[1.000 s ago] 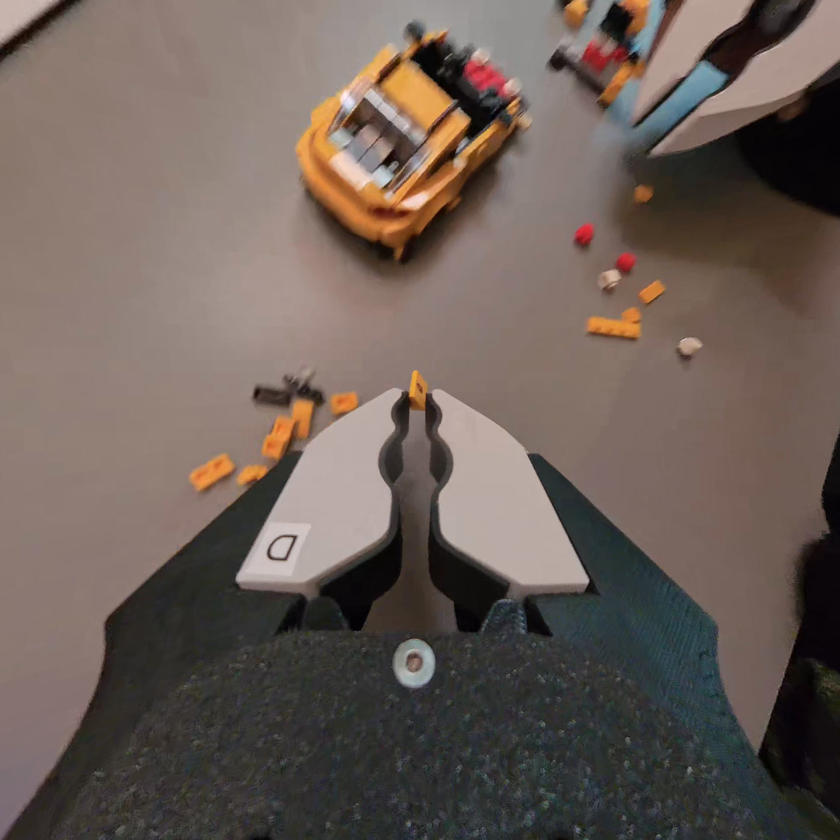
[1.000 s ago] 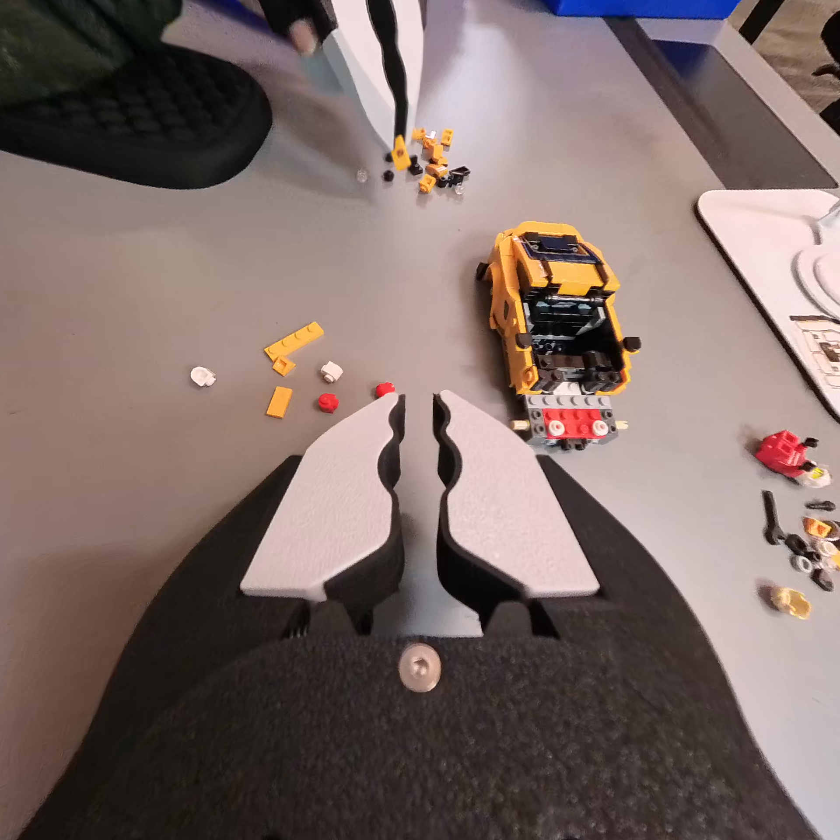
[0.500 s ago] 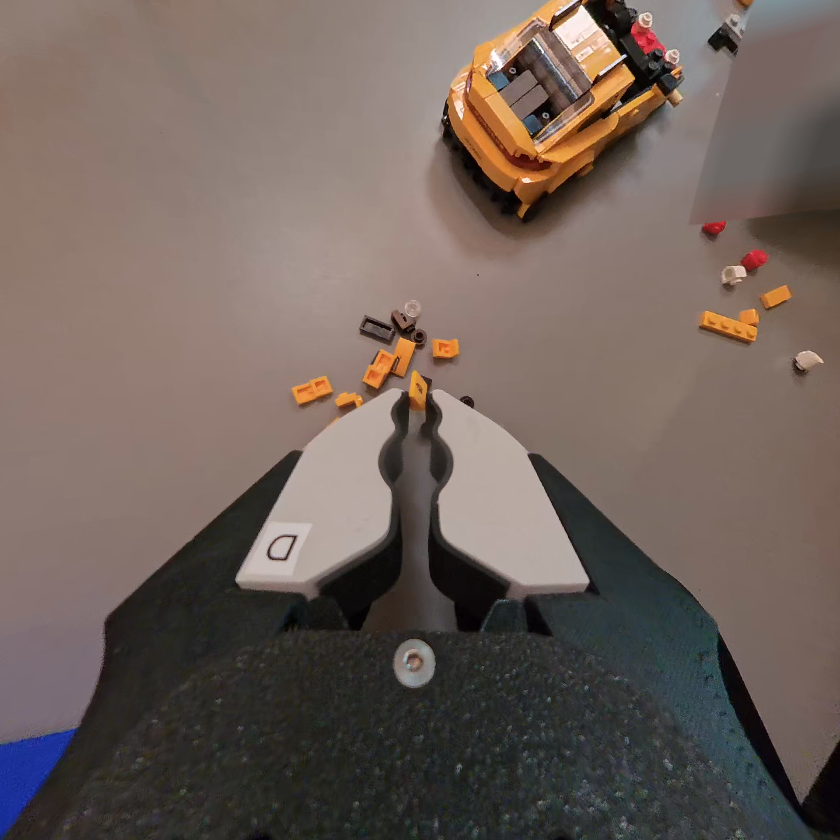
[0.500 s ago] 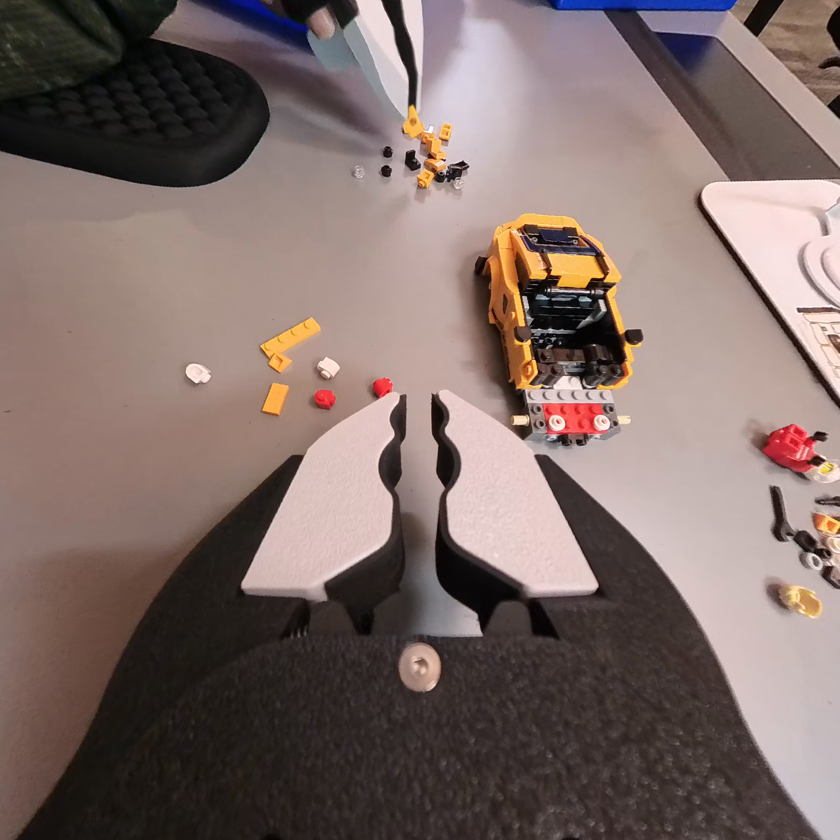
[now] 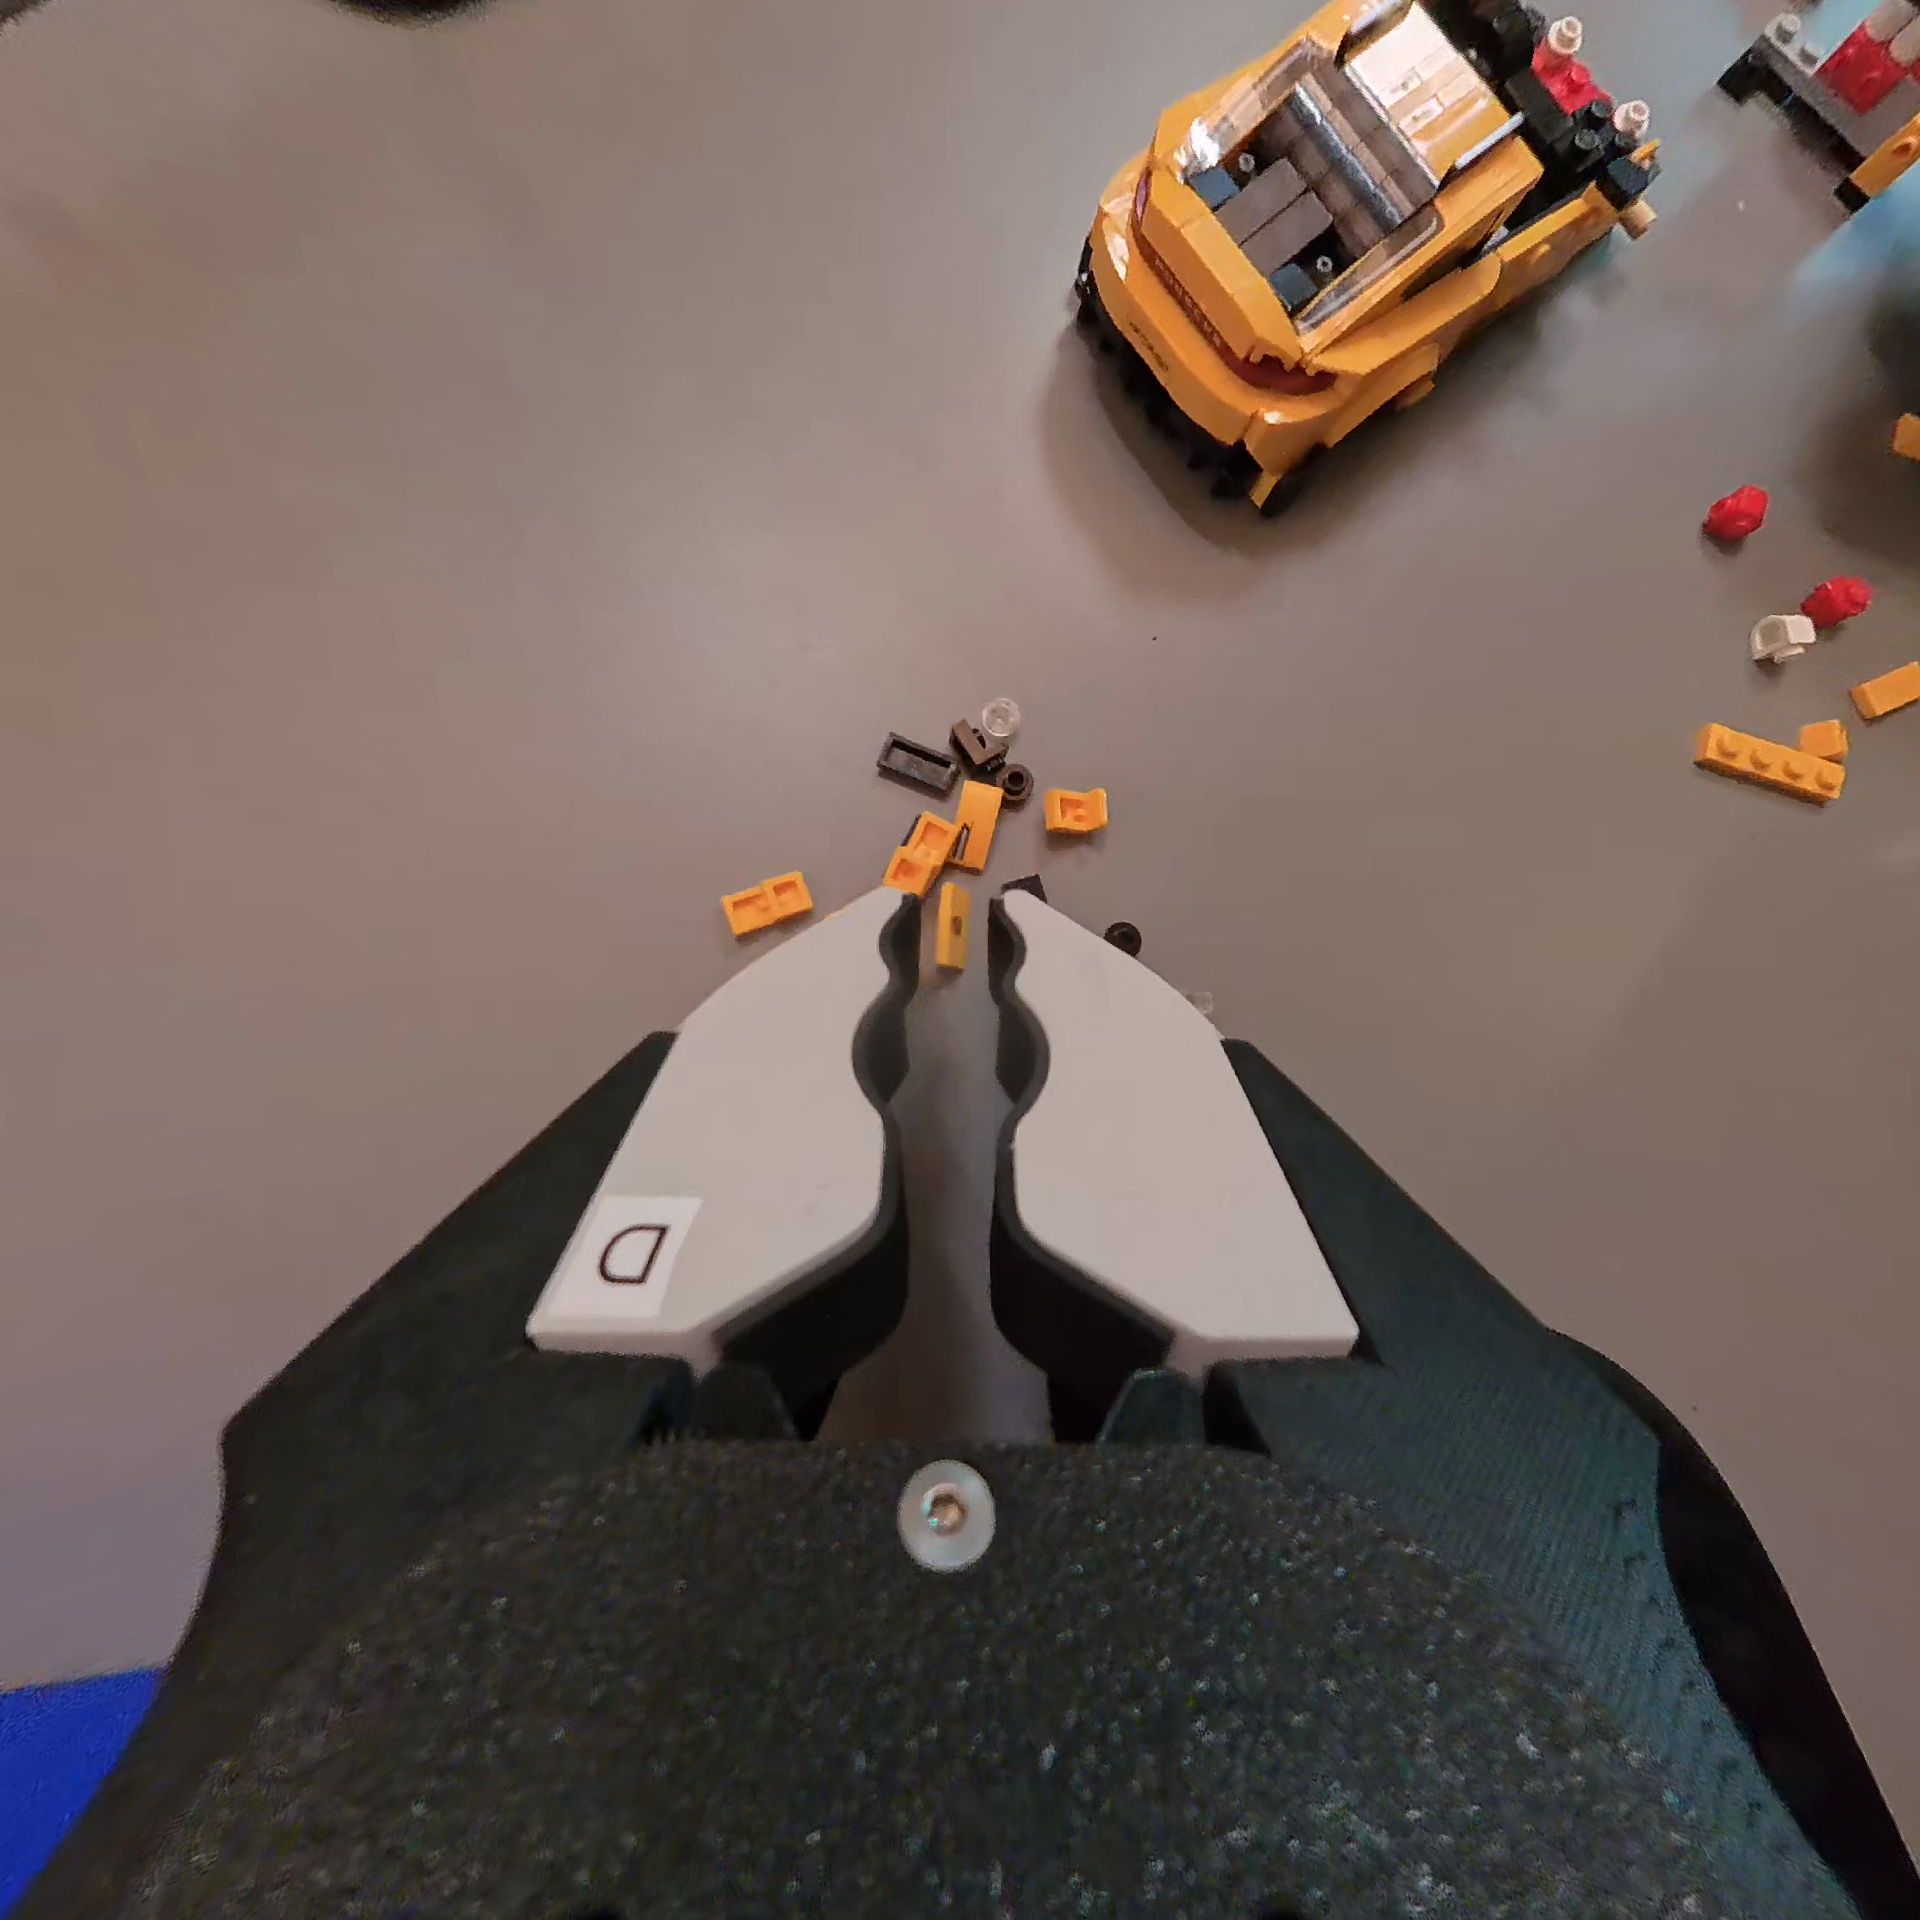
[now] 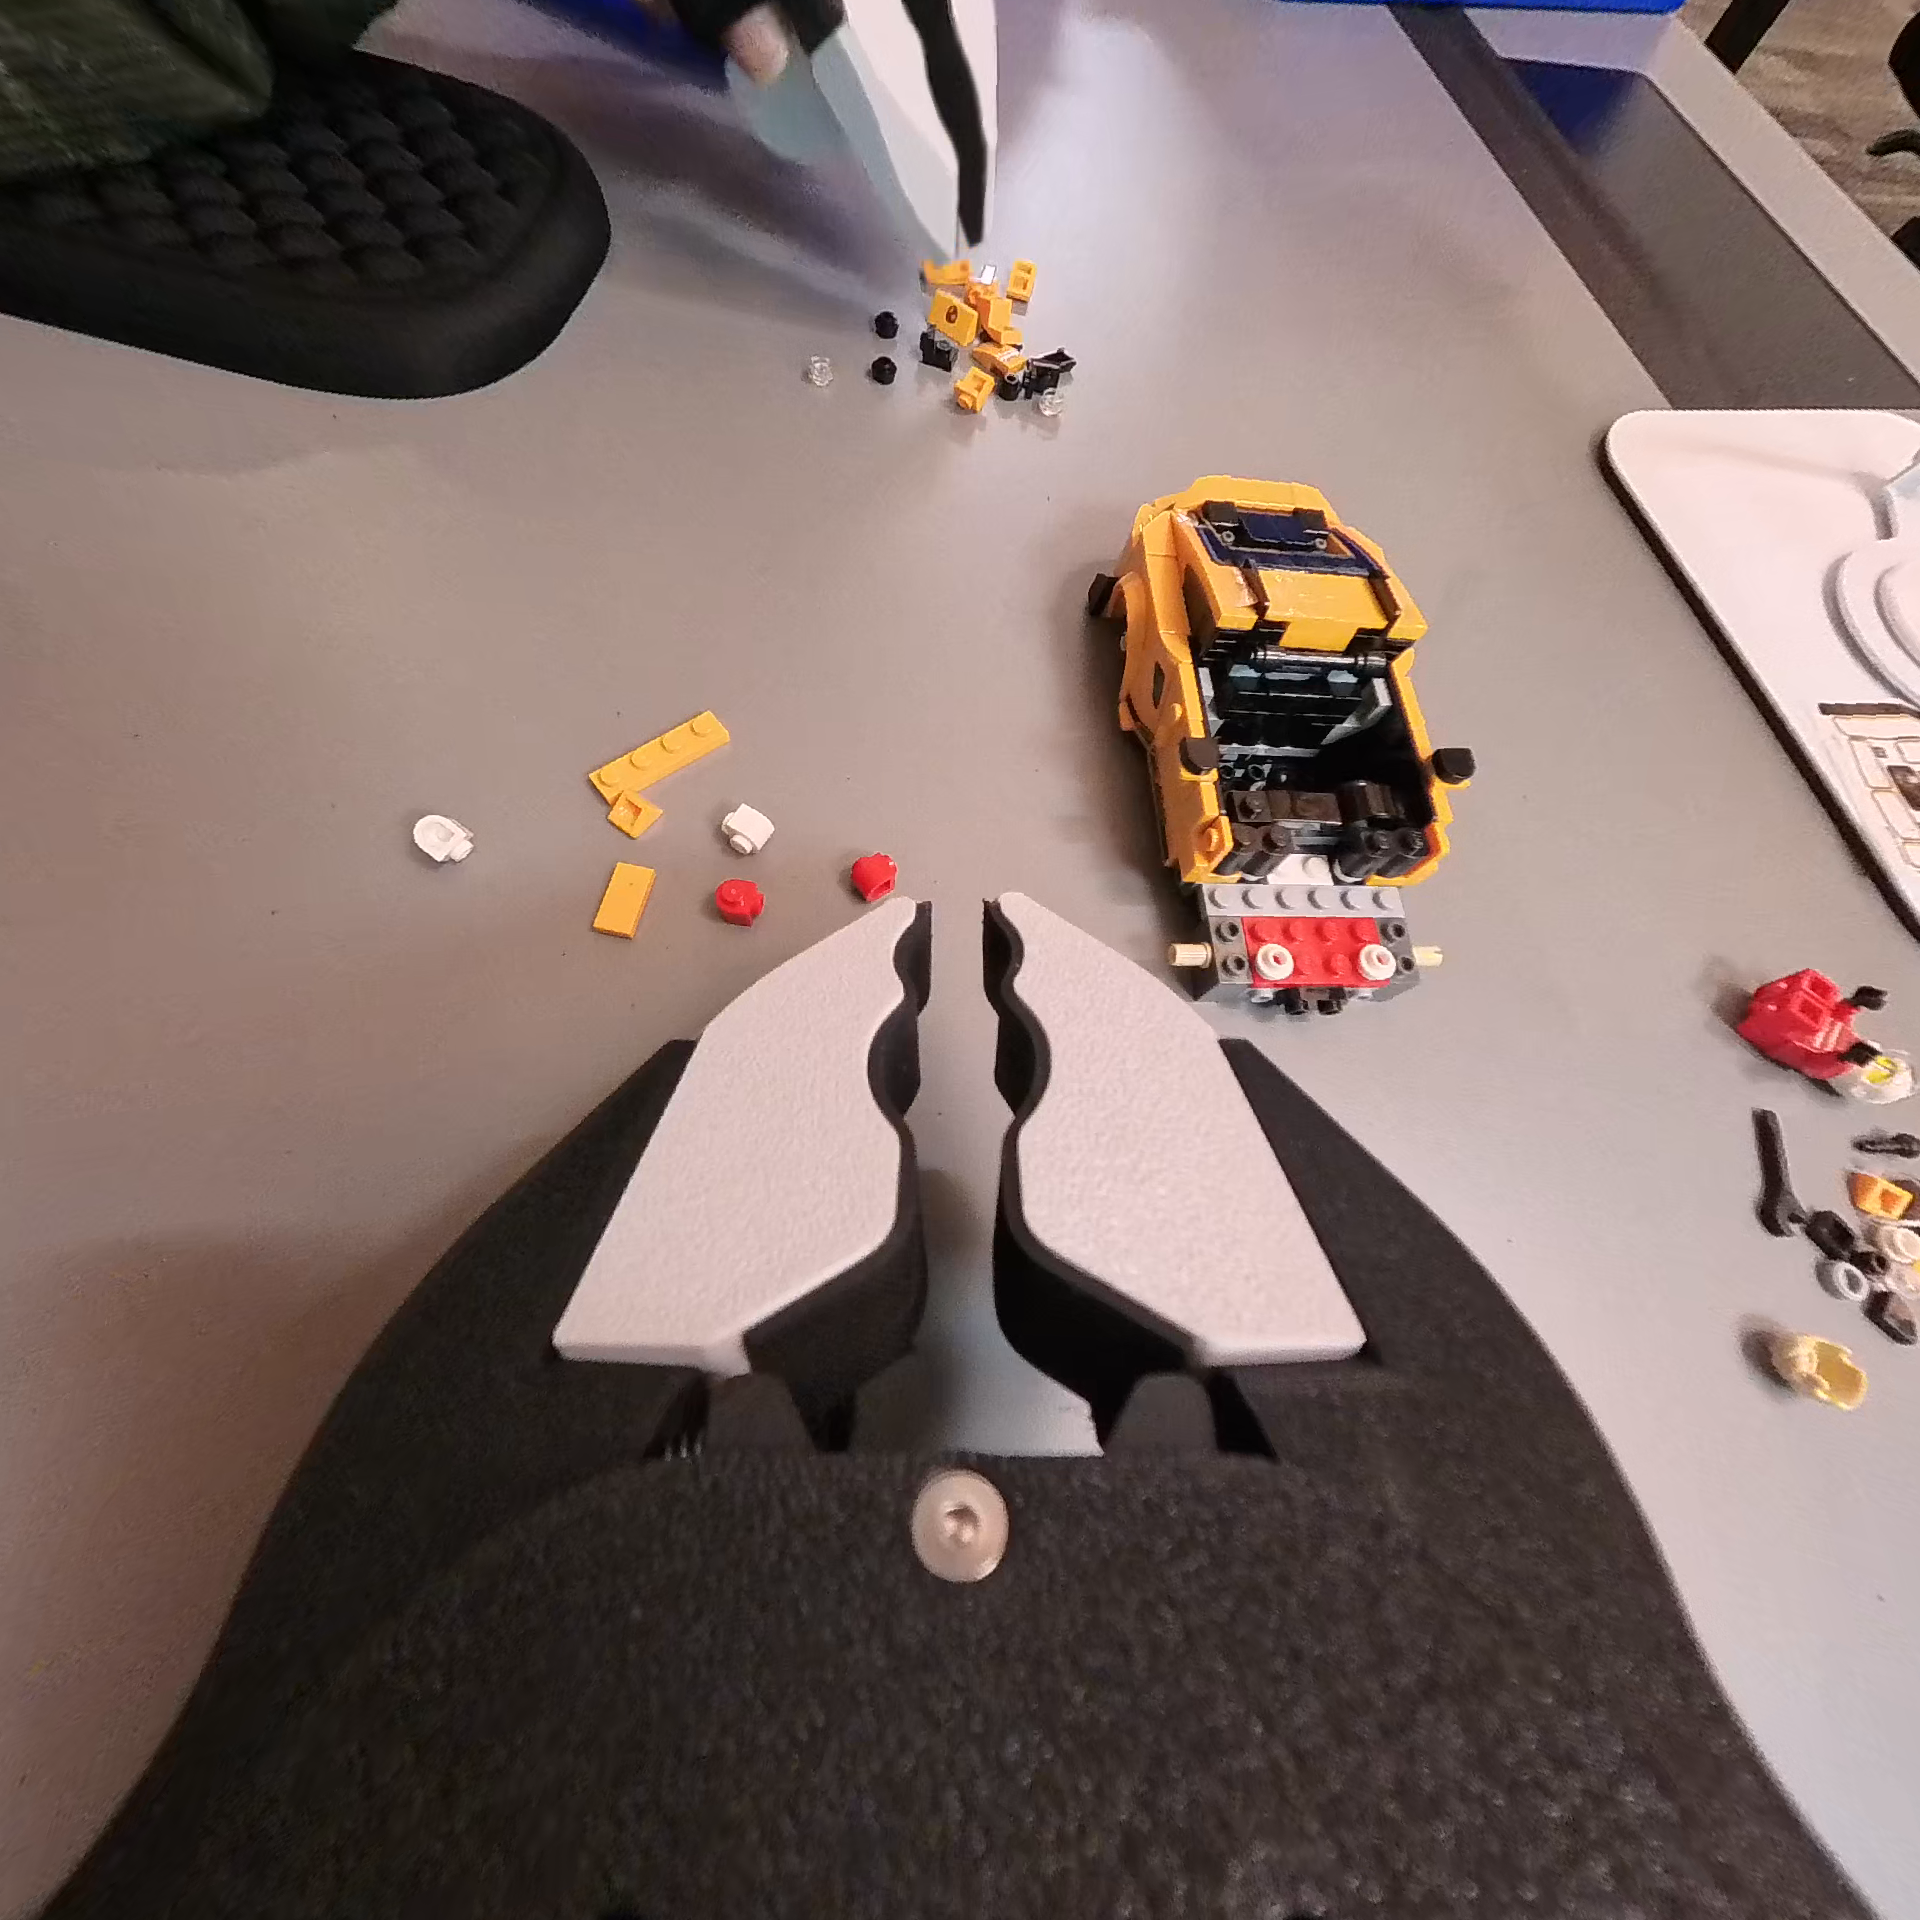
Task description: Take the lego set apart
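- Grey table (image 6: pixel 312 582) fills both my views; its right part is covered by a white tray (image 6: pixel 1745 520) cut off at the frame edge.
- My right gripper (image 6: pixel 956 914), lower centre, is parted by a narrow gap, holding nothing.
- My left gripper (image 5: pixel 951 914) is slightly parted; an orange piece (image 5: pixel 951 925) sits between its tips, grip or contact unclear.
- Yellow lego car (image 6: pixel 1278 707), centre right, roof removed; upper right in the left view, its nose cropped.
- Loose-piece pile (image 6: pixel 987 332) at upper centre, too small to sort.

The left gripper (image 5: pixel 952 914) is opening over the pile of loose bricks (image 5: pixel 940 821), letting go of the small orange piece (image 5: pixel 950 925).
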{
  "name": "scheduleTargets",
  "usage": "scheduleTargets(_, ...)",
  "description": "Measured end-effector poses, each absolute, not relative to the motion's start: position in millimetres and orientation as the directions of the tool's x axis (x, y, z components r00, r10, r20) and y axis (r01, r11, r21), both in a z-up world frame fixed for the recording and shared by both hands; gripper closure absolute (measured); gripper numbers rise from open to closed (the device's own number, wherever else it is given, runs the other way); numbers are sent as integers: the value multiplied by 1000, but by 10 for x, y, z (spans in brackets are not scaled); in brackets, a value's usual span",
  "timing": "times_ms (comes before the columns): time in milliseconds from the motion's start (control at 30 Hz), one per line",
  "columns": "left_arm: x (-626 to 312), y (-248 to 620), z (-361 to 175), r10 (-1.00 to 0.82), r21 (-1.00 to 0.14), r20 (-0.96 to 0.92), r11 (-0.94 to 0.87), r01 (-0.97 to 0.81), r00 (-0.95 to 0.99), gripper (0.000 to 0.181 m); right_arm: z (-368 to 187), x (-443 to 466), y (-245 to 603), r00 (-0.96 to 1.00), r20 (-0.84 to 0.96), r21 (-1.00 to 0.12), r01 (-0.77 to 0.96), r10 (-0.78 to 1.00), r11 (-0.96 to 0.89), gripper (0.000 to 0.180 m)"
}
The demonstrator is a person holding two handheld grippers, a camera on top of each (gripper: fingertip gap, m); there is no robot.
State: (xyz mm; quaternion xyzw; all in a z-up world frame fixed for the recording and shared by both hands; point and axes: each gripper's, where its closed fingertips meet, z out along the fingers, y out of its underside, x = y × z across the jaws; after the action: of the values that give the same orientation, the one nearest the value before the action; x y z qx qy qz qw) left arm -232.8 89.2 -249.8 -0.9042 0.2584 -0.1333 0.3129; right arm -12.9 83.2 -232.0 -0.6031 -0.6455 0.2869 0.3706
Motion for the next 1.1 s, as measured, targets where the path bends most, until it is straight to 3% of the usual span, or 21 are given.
scheduleTargets(133, -2384, 896, -2395, -538, -664, 70, -654, -364, 840, 171, -2329, -128, 835, 3, 129, -817, 567, 992, 105, 171)
scheduleTargets(333, -2317, 866, -2610, -555, -591, 76, -694, -411, 829, 170, -2339, -129, 830, 1, 128, -815, 570, 992, 105, 171)
scheduleTargets(467, -2323, 854, -2666, -560, -556, 43, -701, -446, 827, 178, -2332, -125, 833, 2, 131, -816, 568, 991, 106, 171)
scheduleTargets(600, -2378, 832, -2265, -530, -636, -38, -641, -429, 847, 178, -2318, -126, 837, 4, 132, -819, 563, 991, 107, 171)
scheduleTargets(767, -3236, 469, -1575, -200, -698, -237, -645, -310, 951, 178, -2291, -126, 854, 14, 124, -828, 552, 992, 96, 171)
scheduleTargets(900, -3947, 159, -1760, -43, -604, -299, -765, -224, 953, 178, -2294, -131, 844, 11, 122, -828, 552, 992, 95, 171)
scheduleTargets(1100, -4298, 140, -2061, 56, -652, -229, -751, -110, 972, 161, -2285, -126, 873, 35, 142, -825, 557, 989, 99, 172)
